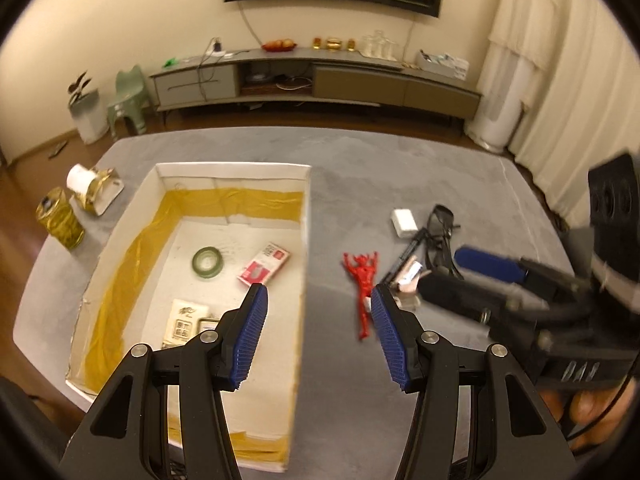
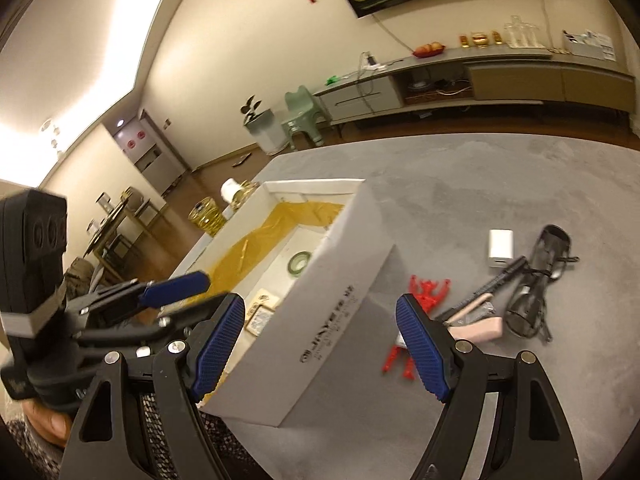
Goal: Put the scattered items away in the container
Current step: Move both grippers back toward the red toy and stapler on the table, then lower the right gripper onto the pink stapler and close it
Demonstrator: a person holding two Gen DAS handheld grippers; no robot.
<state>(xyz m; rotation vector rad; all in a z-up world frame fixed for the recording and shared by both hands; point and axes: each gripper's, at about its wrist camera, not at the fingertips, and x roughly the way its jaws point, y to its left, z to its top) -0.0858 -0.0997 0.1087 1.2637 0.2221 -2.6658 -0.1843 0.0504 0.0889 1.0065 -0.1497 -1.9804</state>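
Both tongs stand apart and hold nothing: the left gripper [image 1: 318, 312] hangs over the right wall of the white box [image 1: 306, 216], and the right gripper [image 2: 320, 334] hangs above the grey mat, perhaps so each can reach its own side. Inside the box, at about 11 o'clock from the left gripper, lie a green tape roll [image 1: 207, 263] and a red-white packet [image 1: 264, 267]. Outside it, at about 1 o'clock, the red figure [image 1: 362, 280], white block [image 1: 404, 222] and dark glasses [image 1: 440, 232] lie on the mat, so I judge the tidying only partly done.
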